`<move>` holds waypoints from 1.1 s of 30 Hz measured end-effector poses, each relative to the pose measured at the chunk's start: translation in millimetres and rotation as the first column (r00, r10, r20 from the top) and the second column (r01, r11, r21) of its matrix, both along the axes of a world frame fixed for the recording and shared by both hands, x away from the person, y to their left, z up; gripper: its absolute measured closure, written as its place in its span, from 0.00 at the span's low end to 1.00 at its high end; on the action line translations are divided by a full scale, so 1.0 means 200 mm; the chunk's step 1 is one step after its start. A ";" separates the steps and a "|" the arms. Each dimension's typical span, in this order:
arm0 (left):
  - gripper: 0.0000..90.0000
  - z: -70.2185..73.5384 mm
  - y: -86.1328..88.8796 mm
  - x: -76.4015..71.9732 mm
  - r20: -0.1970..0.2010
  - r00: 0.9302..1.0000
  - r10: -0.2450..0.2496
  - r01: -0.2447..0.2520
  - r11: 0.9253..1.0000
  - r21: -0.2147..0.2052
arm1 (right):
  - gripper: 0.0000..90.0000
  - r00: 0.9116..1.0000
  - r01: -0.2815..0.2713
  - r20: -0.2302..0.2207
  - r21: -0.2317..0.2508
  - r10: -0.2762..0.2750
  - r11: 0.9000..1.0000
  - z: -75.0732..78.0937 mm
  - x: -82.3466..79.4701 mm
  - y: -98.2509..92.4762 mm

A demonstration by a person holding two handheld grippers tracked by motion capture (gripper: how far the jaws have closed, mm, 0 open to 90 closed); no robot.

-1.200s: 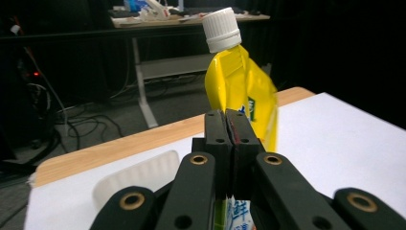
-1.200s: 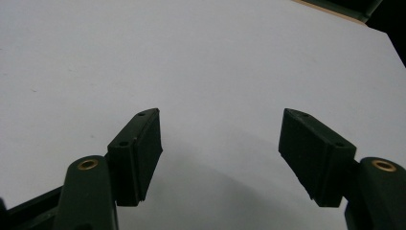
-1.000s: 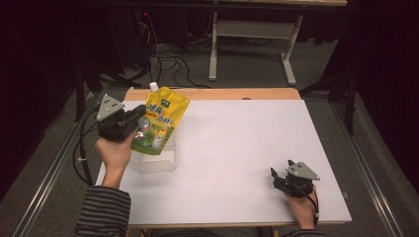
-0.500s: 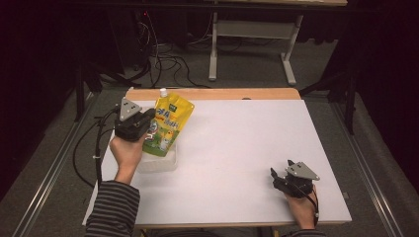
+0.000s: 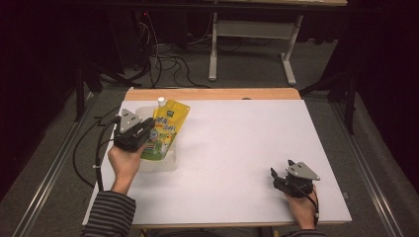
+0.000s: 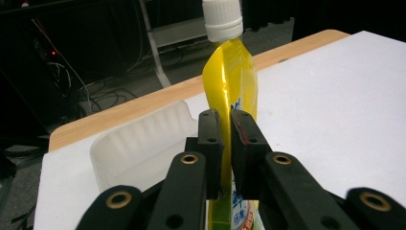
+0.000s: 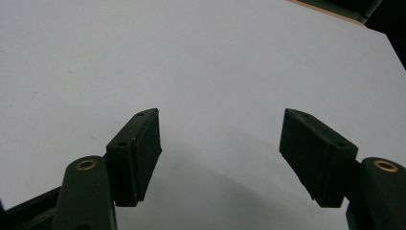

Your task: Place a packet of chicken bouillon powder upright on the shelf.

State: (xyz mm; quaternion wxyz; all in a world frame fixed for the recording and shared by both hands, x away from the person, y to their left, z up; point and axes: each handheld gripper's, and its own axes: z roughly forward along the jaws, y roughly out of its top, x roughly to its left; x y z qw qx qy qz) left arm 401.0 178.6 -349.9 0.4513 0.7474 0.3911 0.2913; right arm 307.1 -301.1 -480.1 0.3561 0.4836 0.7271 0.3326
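L claw [image 6: 226, 143] jaws easing apart round yellow pouch [image 6: 230, 81], label unreadable; R claw [image 7: 220, 158] wide, empty.

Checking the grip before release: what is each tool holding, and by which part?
The left tool pinches the yellow pouch by its side edge, below the cap; the jaws have just been opening. The right tool holds nothing.

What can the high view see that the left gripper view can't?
High view: the right hand-held gripper, jaws open, near the front edge of the white table, plus the person's striped sleeve. Left gripper view: up close, the black jaws of the left hand-held gripper pinch the thin edge of the yellow plastic pouch with a white screw cap; they have just been opening slightly. Both: the pouch, the translucent plastic tub and the table.
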 end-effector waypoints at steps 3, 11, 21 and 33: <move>0.91 0.01 0.01 -0.03 -0.020 1.000 -0.012 0.012 1.000 0.006 | 0.34 1.000 -0.001 -0.002 -0.002 0.001 1.000 0.00 0.00 0.00; 0.92 0.01 0.03 -0.07 -0.022 1.000 -0.004 0.004 1.000 0.023 | 0.34 1.000 -0.002 -0.003 -0.005 0.002 1.000 0.00 0.00 0.00; 1.00 0.00 0.01 -0.06 -0.008 1.000 0.009 -0.009 1.000 0.020 | 0.35 1.000 0.001 -0.009 -0.007 -0.001 1.000 0.00 0.00 0.01; 1.00 0.00 -0.02 -0.01 0.080 0.995 0.066 -0.061 0.997 -0.052 | 0.34 1.000 0.001 -0.004 -0.003 -0.001 1.000 0.00 0.00 0.00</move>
